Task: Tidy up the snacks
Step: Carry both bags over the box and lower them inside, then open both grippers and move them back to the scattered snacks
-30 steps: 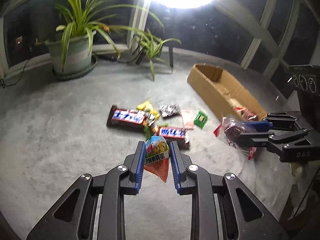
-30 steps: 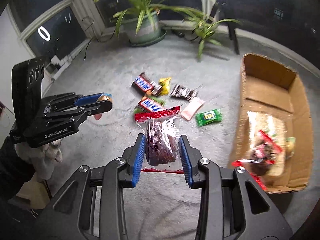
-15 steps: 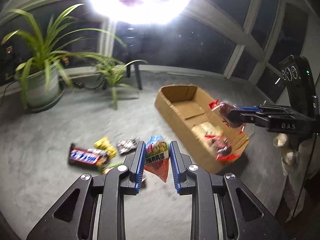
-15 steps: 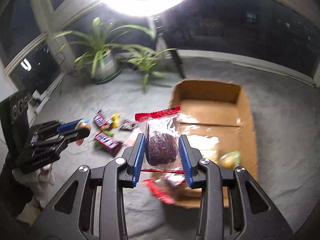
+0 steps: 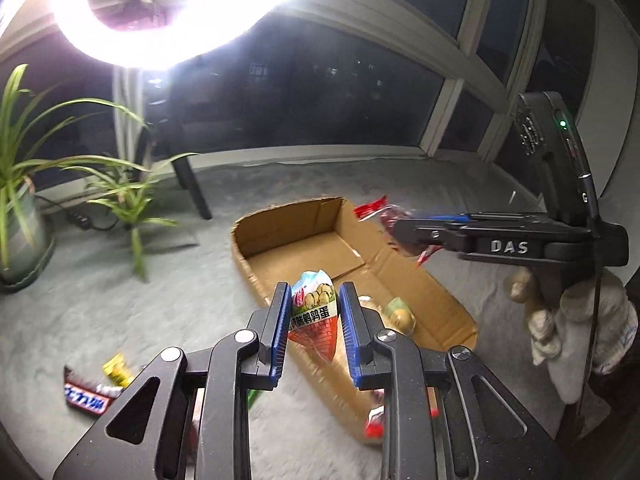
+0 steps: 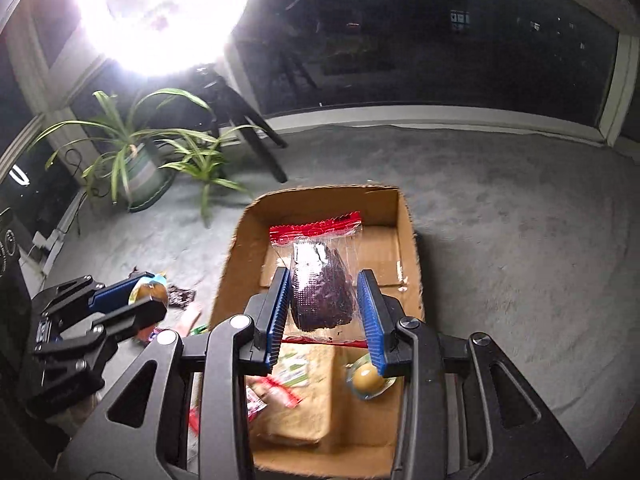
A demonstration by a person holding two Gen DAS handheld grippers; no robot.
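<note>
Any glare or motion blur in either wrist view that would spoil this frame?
Left wrist view: the ring light blows out the top left; the cardboard box and the right gripper with its red-topped packet are smeared, while the quail egg packet is sharp. Right wrist view: the same glare at top left; the dark snack packet is crisp.

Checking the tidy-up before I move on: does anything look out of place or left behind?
Yes. A Snickers bar and a yellow candy wrapper lie loose on the carpet, outside the cardboard box. Both held snacks, the quail egg packet and the dark snack bag, are not in the box yet.
</note>
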